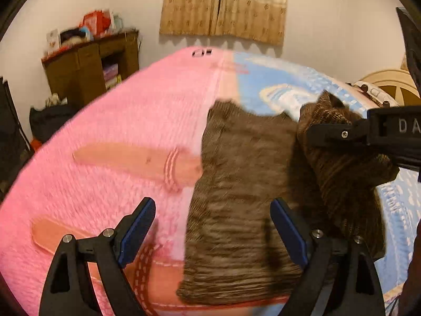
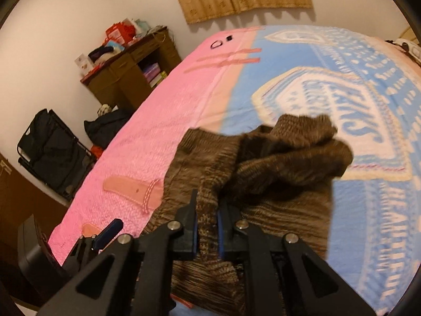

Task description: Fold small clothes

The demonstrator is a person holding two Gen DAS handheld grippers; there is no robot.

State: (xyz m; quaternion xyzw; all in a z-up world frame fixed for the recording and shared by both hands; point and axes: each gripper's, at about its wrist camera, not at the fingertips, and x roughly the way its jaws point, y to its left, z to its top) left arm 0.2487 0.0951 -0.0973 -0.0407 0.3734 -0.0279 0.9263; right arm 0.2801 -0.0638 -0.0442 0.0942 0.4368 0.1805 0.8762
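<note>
A brown knitted garment (image 1: 236,197) lies on the bed, where the pink cover meets the blue one. My left gripper (image 1: 214,229) hovers open over its near part, one finger on each side and nothing between the pads. My right gripper (image 2: 208,226) is shut on a strip of the garment (image 2: 263,184) and holds the right side lifted and bunched over the flat part. The left wrist view shows the right gripper (image 1: 315,135) at the right with the raised fold hanging from it. A blue-padded finger (image 2: 109,231) of the left gripper shows at the lower left of the right wrist view.
The bed cover is pink (image 1: 118,131) on the left and blue and white (image 2: 368,131) on the right. A wooden cabinet (image 1: 92,71) and black bags (image 2: 52,150) stand by the left wall. Small dark items (image 2: 218,43) lie at the bed's far end.
</note>
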